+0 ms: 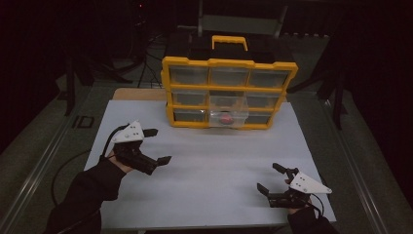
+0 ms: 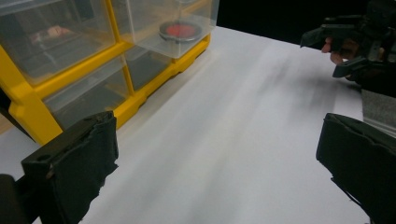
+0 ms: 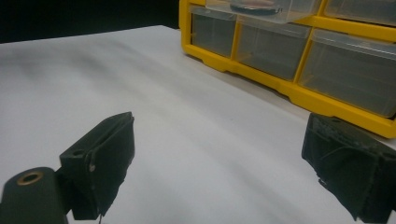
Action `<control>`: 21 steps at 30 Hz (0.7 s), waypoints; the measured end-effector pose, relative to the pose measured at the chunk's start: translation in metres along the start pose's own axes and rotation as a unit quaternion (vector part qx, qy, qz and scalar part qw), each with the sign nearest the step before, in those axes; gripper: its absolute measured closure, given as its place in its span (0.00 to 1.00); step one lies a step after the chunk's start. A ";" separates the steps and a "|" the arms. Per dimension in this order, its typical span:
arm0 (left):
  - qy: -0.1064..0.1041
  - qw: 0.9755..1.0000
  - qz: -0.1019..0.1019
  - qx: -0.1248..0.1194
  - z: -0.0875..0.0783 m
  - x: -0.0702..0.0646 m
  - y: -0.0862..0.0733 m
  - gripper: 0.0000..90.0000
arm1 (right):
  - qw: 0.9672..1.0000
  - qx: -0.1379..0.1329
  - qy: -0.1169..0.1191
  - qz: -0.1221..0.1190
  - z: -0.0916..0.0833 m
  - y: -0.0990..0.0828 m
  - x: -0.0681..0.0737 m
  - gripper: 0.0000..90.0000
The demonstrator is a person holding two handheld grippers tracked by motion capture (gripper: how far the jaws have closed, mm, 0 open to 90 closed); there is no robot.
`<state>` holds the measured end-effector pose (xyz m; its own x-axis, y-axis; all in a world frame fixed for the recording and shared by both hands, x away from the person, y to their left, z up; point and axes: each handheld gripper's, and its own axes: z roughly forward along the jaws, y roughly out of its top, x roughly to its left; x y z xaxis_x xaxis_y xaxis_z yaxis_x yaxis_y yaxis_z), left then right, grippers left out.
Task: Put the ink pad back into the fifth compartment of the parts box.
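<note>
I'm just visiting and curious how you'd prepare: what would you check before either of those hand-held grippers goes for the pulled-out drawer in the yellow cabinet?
1. Left gripper open, holding nothing: ok.
2. Right gripper open, holding nothing: ok.
3. Bottom middle drawer of the yellow cabinet pulled out: ok.
4. Red round thing lying inside that drawer: ok; what it is, cannot tell.
5. White sheet between the grippers and the cabinet free of obstacles: ok.
6. Other drawers pushed in: ok, as far as the high view shows.
</note>
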<state>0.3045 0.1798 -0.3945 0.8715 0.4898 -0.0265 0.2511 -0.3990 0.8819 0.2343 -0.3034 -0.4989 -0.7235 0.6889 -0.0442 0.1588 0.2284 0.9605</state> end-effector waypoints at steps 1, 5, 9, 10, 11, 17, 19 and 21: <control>0.003 1.000 0.002 0.003 -0.001 -0.001 -0.003 0.00 | 1.000 0.000 0.000 0.000 0.000 0.000 0.000 0.11; 0.007 1.000 -0.006 -0.001 -0.008 -0.004 -0.016 0.00 | 1.000 0.000 -0.002 -0.003 0.000 0.000 0.000 0.11; 0.013 1.000 -0.013 -0.007 -0.014 -0.008 -0.028 0.00 | 1.000 0.000 -0.002 -0.003 0.000 0.000 0.000 0.11; 0.015 1.000 -0.016 -0.011 -0.015 -0.009 -0.032 0.00 | 1.000 0.000 -0.002 -0.004 0.000 0.000 0.000 0.11; 0.013 1.000 -0.020 -0.014 -0.016 -0.011 -0.035 0.00 | 1.000 0.000 -0.002 -0.004 0.000 0.000 0.000 0.11; 0.021 0.999 -0.031 -0.019 -0.020 -0.017 -0.056 0.00 | 1.000 0.001 -0.001 -0.004 0.000 0.001 0.001 0.11; 0.026 0.999 -0.036 -0.022 -0.022 -0.019 -0.063 0.00 | 1.000 0.001 -0.001 -0.004 0.000 0.001 0.001 0.11; 0.029 0.998 -0.043 -0.023 -0.024 -0.022 -0.072 0.00 | 1.000 0.002 -0.001 -0.005 0.000 0.001 0.001 0.11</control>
<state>0.2573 0.2164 -0.4462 0.8211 0.5654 -0.0779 0.3037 -0.3172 0.8984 0.2340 -0.3029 -0.4985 -0.7243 0.6873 -0.0547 0.1537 0.2382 0.9590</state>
